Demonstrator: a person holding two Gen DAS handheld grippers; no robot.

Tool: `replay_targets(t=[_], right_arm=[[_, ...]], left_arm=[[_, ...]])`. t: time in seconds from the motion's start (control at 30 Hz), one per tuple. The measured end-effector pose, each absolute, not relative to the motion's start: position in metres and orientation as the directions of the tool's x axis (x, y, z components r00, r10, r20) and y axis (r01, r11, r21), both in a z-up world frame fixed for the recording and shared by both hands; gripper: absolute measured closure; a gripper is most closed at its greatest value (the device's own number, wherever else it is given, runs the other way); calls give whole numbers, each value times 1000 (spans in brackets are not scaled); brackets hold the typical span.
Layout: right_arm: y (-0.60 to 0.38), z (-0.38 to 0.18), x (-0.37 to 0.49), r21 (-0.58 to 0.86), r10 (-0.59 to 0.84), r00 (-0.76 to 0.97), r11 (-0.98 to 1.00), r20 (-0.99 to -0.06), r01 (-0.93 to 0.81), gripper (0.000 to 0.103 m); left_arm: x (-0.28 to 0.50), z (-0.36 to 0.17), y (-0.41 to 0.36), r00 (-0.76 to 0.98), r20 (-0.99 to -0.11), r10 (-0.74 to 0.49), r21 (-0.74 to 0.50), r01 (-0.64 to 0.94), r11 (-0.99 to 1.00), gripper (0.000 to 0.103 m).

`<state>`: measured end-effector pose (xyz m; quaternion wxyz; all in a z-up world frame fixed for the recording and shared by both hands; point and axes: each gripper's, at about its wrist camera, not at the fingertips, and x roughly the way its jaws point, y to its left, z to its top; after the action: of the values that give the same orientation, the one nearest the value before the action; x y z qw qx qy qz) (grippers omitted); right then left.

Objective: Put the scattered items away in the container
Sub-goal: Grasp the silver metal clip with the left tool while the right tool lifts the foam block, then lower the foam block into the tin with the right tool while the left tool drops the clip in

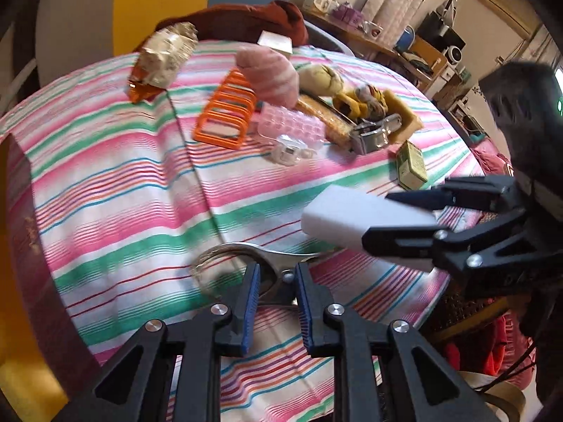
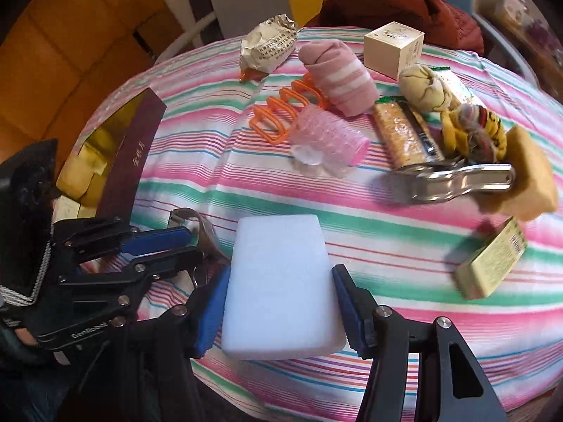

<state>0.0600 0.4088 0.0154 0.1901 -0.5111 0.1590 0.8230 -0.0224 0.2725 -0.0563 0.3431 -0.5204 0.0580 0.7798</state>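
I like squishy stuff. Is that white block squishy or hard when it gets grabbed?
Probably squishy and light: the white block looks like matte foam. The right tool grips its sides while it juts out unsupported, so it likely holds its shape.

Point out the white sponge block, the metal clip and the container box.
white sponge block (image 2: 278,281): right wrist view, its top face.
metal clip (image 1: 242,251): left wrist view, its curved handle.
container box (image 2: 130,161): right wrist view, its maroon wall.
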Motion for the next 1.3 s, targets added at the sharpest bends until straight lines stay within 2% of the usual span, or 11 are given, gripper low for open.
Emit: replay_targets(t=[0.13,0.2,0.27,0.37,0.43,0.5,0.73,0.83,1.07,1.3], right_arm=[[406,12,63,75,169,-421,-860,-891,-505,44],[404,12,62,66,180,-420,-858,-890,-509,44],[403,11,61,55,186,-416,-862,-890,-504,44],[403,12,61,44,201,-415,-859,-887,-510,44],[404,14,63,31,219,-414,-855,-884,-518,44],[403,15,65,32,220,-419,-856,-881,-516,44],[407,17,73,16,254,-445,-855,-859,-519,45],[408,19,77,27,254,-463,-854,-849,-520,45],[404,38,76,56,251,-526,-865,-813,-499,45],[372,44,43,64,195,-571,-914,-797,-401,45]], left_arm=[[-24,-61,272,-208,-849,486,-278,-607,-745,85],[-23,-61,269,-216,-847,485,-273,-606,-747,83],[-21,-60,271,-216,-850,480,-256,-627,-736,74],[-17,-58,274,-195,-852,486,-265,-639,-722,72],[-12,-58,280,-208,-862,462,-228,-655,-720,71],[-11,-63,285,-219,-878,426,-190,-656,-730,71],[-9,-74,295,-268,-891,367,-104,-666,-738,82],[-9,-69,289,-278,-881,383,-116,-658,-744,85],[-8,-33,262,-348,-826,442,-144,-629,-764,85],[-16,7,194,-452,-772,447,-174,-526,-833,85]])
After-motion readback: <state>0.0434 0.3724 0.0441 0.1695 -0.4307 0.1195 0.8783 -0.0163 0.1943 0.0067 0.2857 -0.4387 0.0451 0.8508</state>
